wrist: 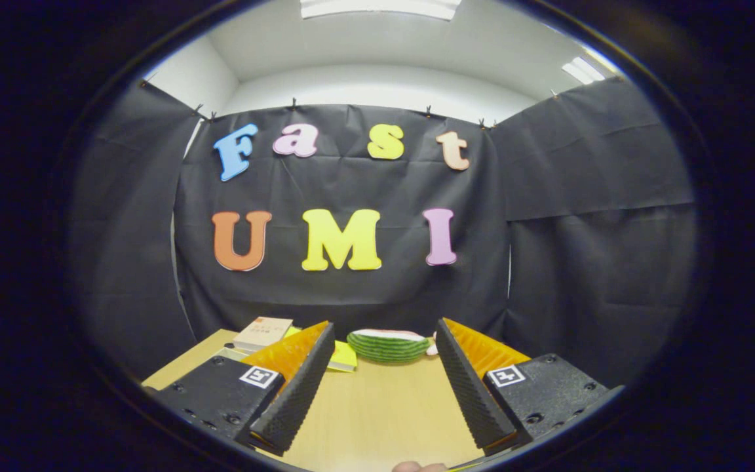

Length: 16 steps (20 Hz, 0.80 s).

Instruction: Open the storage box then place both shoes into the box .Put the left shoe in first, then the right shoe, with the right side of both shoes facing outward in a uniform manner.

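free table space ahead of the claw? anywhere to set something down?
Claw open, nothing held. Bare wood table between its fingers, up to the watermelon slice. Crowded beyond the left finger: a book and yellow pads by the wall.

Gripper (384, 331) is built from two long wedge-shaped fingers (299, 387), each lined on the inner face with a finely ribbed, saw-tooth textured pad. Finger backs are ridged too, seen at 10 and 2 o'clock of the gap. Each finger is carried on a black, rough-textured block with rounded corners; recessed screws are set near the block edges. One square fiducial marker, white with a black pattern, is stuck on top of each block. Jaws are spread apart, nothing between them.
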### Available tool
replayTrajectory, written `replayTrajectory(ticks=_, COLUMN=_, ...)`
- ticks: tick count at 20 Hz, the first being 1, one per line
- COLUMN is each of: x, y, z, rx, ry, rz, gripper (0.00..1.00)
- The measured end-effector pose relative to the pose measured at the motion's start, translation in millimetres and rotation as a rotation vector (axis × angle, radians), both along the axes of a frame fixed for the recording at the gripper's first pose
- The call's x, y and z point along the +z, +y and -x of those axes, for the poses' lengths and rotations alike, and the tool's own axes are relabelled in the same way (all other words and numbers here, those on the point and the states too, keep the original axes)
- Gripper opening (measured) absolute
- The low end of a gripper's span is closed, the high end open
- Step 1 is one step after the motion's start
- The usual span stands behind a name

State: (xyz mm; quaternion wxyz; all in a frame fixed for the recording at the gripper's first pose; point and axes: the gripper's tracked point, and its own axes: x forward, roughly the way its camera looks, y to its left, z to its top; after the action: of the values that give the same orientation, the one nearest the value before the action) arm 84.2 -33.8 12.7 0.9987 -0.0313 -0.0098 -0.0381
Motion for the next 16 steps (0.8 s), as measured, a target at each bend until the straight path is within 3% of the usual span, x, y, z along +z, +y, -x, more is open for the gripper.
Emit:
replayTrajectory(ticks=6, x=9, y=-5, z=6, rx=0.022, ry=-0.031, rz=-0.053, gripper=1.0)
replayTrajectory(ticks=16, x=16, y=13, z=23, rx=0.057, ry=-0.055, rz=-0.01, gripper=1.0)
